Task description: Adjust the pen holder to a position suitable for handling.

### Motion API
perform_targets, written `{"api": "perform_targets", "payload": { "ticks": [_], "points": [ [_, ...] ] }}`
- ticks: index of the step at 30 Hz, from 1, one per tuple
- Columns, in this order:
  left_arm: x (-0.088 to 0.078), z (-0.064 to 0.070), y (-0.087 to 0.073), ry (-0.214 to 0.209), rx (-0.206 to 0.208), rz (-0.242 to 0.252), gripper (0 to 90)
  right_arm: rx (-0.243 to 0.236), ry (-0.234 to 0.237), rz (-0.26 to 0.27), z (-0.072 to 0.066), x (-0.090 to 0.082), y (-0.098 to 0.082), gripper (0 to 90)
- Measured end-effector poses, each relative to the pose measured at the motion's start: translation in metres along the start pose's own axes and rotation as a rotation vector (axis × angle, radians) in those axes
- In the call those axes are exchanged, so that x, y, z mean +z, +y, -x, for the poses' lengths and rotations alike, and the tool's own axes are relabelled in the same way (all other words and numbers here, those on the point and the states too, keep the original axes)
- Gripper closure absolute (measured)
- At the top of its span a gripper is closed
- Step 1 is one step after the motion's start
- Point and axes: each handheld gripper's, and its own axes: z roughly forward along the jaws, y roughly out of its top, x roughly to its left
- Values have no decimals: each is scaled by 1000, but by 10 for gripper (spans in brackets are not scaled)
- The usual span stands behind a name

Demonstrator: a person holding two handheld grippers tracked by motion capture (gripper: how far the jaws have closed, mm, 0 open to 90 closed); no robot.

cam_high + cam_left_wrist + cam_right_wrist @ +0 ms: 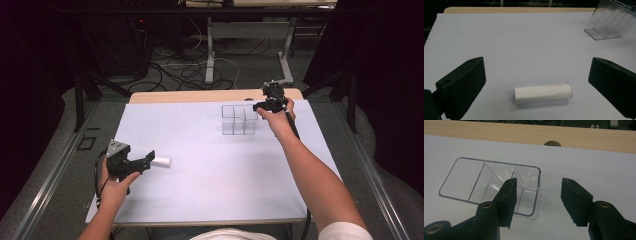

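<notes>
Tube (543,93), white, lies flat on white sheet (210,175), near-left side, between my left gripper (536,85) jaws, touching neither. Left jaws spread wide. My right gripper (537,200) at far right, jaws parted, astride end wall of clear tray (486,185): one jaw inside end compartment, other outside. Wall not clamped. Tray and tube well apart.

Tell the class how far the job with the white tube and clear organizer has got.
Nothing looks stowed: the clear plastic divided organizer holds nothing. In hand: the open left gripper brackets the white plastic cylindrical tube lying on the sheet; the open right gripper straddles the organizer's wall. Gripping and any placing remain.
</notes>
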Motion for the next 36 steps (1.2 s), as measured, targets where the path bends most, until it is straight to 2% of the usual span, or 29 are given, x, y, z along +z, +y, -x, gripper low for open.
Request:
{"api": "perform_targets", "payload": {
  "ticks": [8, 16, 18, 21, 29, 36],
  "points": [
    [1, 0, 0, 0, 3, 0, 14, 29, -7, -18, 2, 13, 0, 498],
    [0, 0, 0, -2, 5, -6, 16, 20, -31, -32, 3, 27, -2, 511],
    [0, 0, 0, -2, 4, -8, 16, 21, -36, -49, 3, 30, -2, 517],
    [0, 0, 0, 0, 4, -7, 19, 18, -41, -72, 3, 37, -4, 553],
    [-1, 0, 0, -3, 5, -5, 19, -1, -56, -76, -2, 46, -6, 620],
    [-1, 1, 0, -3, 4, -5, 20, 3, -76, -95, -3, 52, -7, 690]
  ]
}}
